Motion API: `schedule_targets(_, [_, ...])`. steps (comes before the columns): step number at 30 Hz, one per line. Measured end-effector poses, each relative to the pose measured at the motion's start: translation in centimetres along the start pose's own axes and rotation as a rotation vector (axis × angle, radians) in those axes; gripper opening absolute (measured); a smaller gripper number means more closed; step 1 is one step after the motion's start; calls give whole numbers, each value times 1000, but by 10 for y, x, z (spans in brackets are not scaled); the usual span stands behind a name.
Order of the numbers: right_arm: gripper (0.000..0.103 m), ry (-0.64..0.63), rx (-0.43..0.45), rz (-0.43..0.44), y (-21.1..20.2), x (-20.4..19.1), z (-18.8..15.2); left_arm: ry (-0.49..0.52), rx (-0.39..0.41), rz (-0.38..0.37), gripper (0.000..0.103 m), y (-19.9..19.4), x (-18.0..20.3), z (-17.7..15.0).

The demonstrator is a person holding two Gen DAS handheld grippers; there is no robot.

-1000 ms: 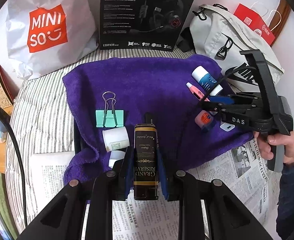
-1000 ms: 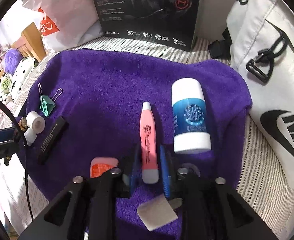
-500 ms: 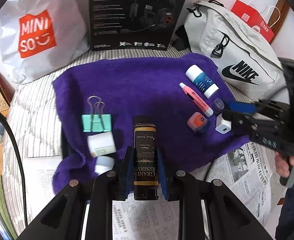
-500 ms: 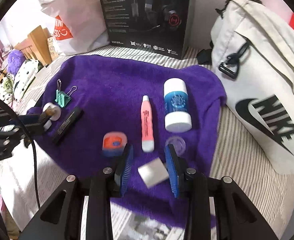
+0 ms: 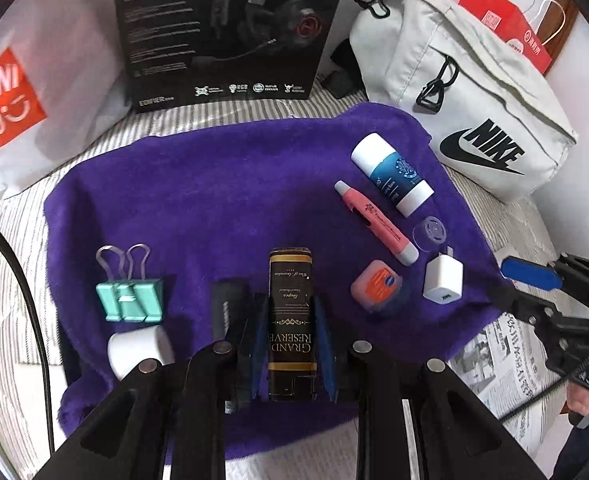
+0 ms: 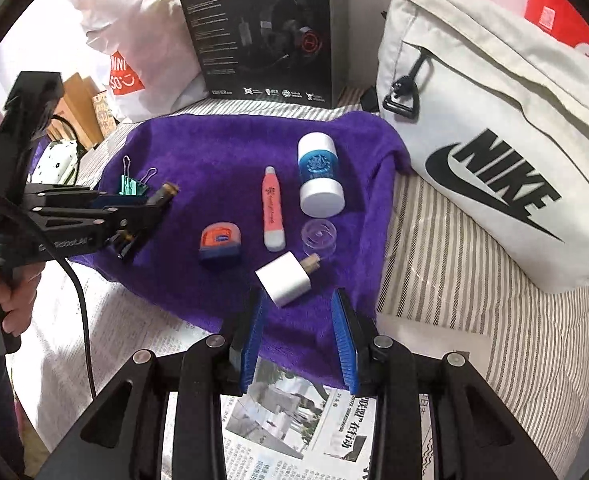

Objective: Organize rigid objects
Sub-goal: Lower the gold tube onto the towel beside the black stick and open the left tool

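White charger cube (image 6: 284, 279): just ahead of right gripper (image 6: 300, 312), jaws wide, empty; plug end angled away-right. Left gripper (image 5: 290, 330): clamped on black Grand Reserve box (image 5: 290, 312).

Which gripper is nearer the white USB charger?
Right. The open right gripper sits just short of the white USB charger; the left gripper, clamping the black Grand Reserve box, is farther off across the towel.

NIKE — bag (image 5: 466, 92); MINISO — sack (image 5: 34, 72)

Soft, even indoor light, faint shadows, slight blur, strong fisheye bending at edges.
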State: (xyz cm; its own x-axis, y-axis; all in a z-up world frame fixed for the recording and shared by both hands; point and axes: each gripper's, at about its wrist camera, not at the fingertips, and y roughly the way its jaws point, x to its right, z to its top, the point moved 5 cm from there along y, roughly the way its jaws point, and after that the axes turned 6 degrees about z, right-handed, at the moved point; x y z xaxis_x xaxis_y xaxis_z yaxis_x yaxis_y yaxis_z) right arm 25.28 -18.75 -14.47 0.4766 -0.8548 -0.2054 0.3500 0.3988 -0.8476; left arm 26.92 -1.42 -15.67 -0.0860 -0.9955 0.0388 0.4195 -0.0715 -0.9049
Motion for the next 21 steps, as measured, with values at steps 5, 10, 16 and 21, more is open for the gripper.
schedule_targets(5, [34, 12, -2, 6, 2, 4, -3, 21, -5, -2, 23, 11, 10, 4])
schedule_targets(10, [34, 12, -3, 18, 1, 2, -6, 50, -24, 15, 23, 24, 16, 2])
schedule_targets(16, [34, 6, -1, 21, -1, -2, -7, 73, -15, 39, 23, 27, 20, 2])
schedule_targets(21, [34, 2, 4, 26, -4, -4, -8, 77, -9, 41, 23, 26, 21, 1])
